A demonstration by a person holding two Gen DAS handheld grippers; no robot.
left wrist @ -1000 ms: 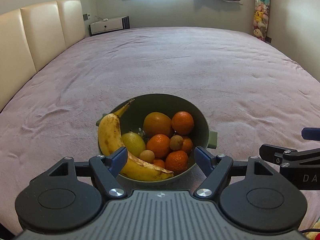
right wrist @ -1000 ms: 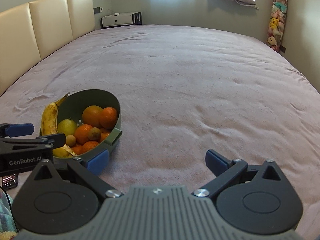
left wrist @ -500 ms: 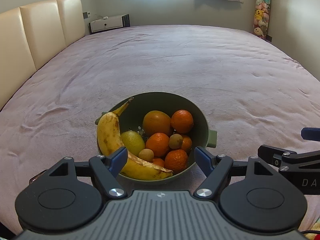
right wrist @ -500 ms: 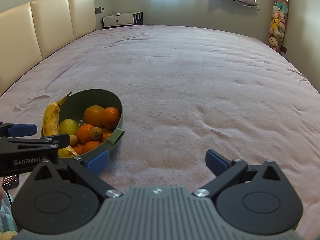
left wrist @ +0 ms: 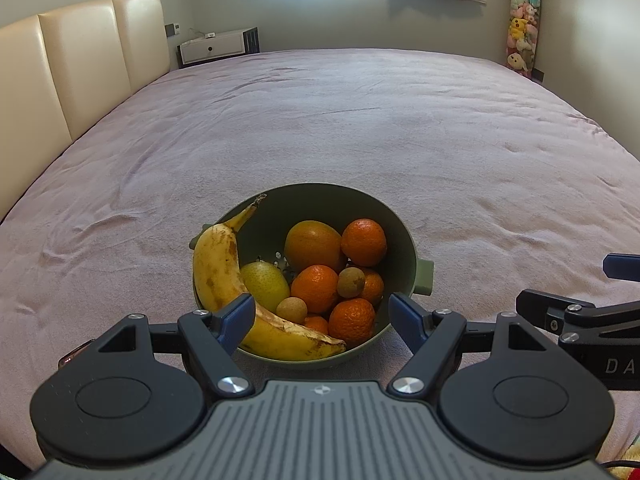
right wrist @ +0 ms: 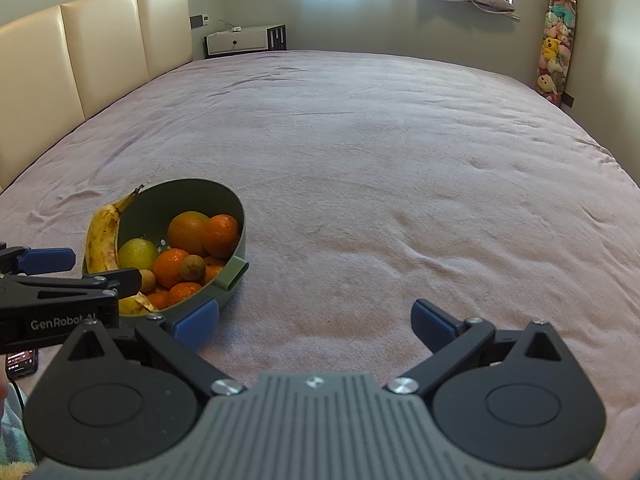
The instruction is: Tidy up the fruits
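Observation:
A green colander bowl (left wrist: pixel 360 208) (right wrist: pixel 188 196) rests on the pink bedspread near its front edge. Inside lie a spotted banana (left wrist: pixel 218 268) (right wrist: pixel 102 240), a yellow-green lemon (left wrist: pixel 266 280) (right wrist: pixel 138 254), several oranges (left wrist: pixel 364 242) (right wrist: pixel 220 234) and small brown round fruits (left wrist: pixel 351 282). My left gripper (left wrist: pixel 322 316) is open just in front of the bowl, its blue pads level with the near rim, nothing held. My right gripper (right wrist: pixel 314 320) is open over bare bedspread to the right of the bowl, also holding nothing.
The wide pink bedspread (left wrist: pixel 360 120) stretches beyond the bowl. A cream headboard (left wrist: pixel 80 64) runs along the left, a white nightstand (left wrist: pixel 212 46) stands at the back, and plush toys (left wrist: pixel 520 32) hang on the right wall. A phone (right wrist: pixel 22 360) lies at lower left.
Both cameras have tilted slightly upward; the bowl sits a little lower in the left wrist view. Both grippers stay open and the fruit has not moved.

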